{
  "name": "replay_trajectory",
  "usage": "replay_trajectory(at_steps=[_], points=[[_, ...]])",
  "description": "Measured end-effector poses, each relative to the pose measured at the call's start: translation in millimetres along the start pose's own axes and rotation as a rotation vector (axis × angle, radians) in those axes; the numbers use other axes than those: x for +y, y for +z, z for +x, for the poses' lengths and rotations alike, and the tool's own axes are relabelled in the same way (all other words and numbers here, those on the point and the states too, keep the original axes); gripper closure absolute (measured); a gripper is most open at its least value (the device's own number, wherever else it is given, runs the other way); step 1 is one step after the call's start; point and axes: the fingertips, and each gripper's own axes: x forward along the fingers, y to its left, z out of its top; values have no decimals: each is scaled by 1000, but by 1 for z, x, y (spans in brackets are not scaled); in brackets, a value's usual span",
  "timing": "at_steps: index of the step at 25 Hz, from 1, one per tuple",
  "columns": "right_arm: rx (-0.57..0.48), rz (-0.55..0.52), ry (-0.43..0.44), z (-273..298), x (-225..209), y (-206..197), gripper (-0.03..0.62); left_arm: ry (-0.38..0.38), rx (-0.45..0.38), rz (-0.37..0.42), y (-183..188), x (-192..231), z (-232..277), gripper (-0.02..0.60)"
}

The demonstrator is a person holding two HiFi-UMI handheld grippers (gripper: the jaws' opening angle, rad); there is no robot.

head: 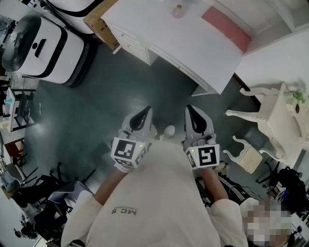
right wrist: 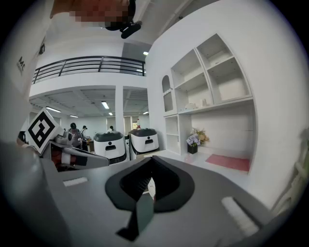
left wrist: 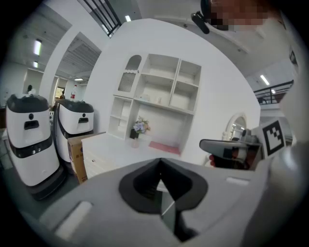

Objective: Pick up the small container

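White-and-black rounded machines (head: 43, 46) stand at far left on the grey floor (head: 96, 106). Just to their right, a brown cardboard box (head: 99, 24) leans against the end of a white drawer-fronted desk (head: 183, 48). On the desk top sits the small pinkish container (head: 178, 10), with a flat pink rectangular mat (head: 227, 28) to its right. The left gripper view shows a white open shelf unit (left wrist: 159, 91) rising behind the desk, and a bunch of pale flowers in a dark vase (left wrist: 140, 128) close by the container. At far right stands a white carved chair with curved legs (head: 270, 120).

A stretch of bare floor lies between the desk and both tools, so the container is well apart from either. The grey left gripper (head: 147, 110), held at the person's chest and tipped slightly downward, has its jaws drawn together with nothing between them. The grey right gripper (head: 189, 108), level with it and just beside it, likewise has its jaws closed on nothing. Both point toward the desk.
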Motion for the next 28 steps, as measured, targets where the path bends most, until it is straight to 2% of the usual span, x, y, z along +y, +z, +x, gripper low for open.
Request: replay_trajectory(at_steps=[5,9,13,19,23,28], points=[[17,32,-41,-28,-21,-13,592,-12,-4,2,-5,-26,4,581],[-30,151,20,-34,-20,-12,594,-24,-1,5,-5,-31,8,581],[-22,177,17,-23,-24,-19,595,-29,-3,0,-5,-24,14,581],[-26,156,21,30,6,-14,589,-47,-17,-32,8,31,3,581],[-51,127,19,63,18,-7,608,-36,-26,-17,16,70,8,581],[97,71,-9,118,21,-23,600,-27,-1,-70,22,120,18,581]])
